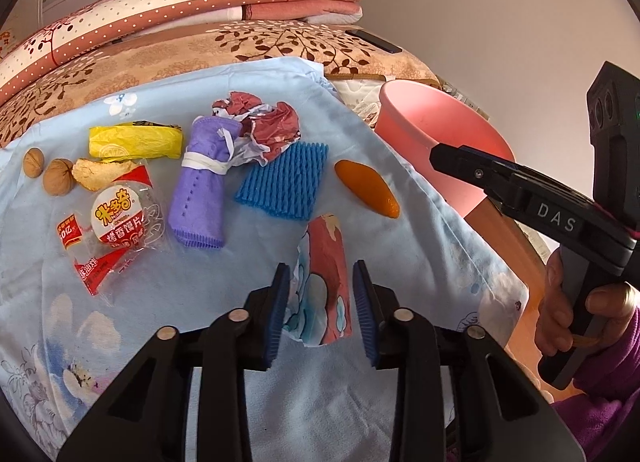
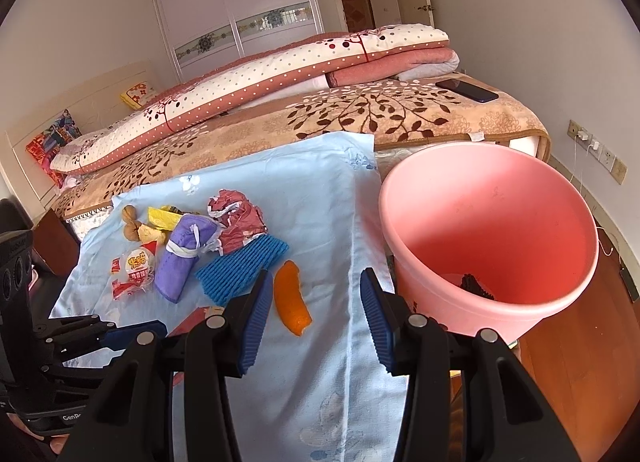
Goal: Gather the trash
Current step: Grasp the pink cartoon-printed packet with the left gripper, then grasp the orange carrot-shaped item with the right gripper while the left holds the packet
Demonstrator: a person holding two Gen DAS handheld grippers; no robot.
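A flattened red and blue wrapper (image 1: 326, 282) lies on the light blue cloth (image 1: 160, 342) between the pads of my left gripper (image 1: 322, 302). The pads stand just clear of its edges, so that gripper is open. My right gripper (image 2: 316, 310) is open over the cloth, with an orange peel (image 2: 292, 298) lying beside its left pad (image 2: 256, 314). Further back lie a blue foam net (image 1: 284, 182), a purple cloth roll (image 1: 200, 190), crumpled red paper (image 1: 260, 126), a yellow wrapper (image 1: 134, 141), a snack packet (image 1: 116, 222) and two walnuts (image 1: 58, 176).
A pink bucket (image 2: 500, 202) stands off the cloth's right edge with something small and dark (image 2: 476, 286) at its bottom. Behind the cloth is a bed with folded quilts (image 2: 280, 62) and a black phone (image 2: 466, 91). A hand in a purple sleeve (image 1: 600, 362) holds the right gripper.
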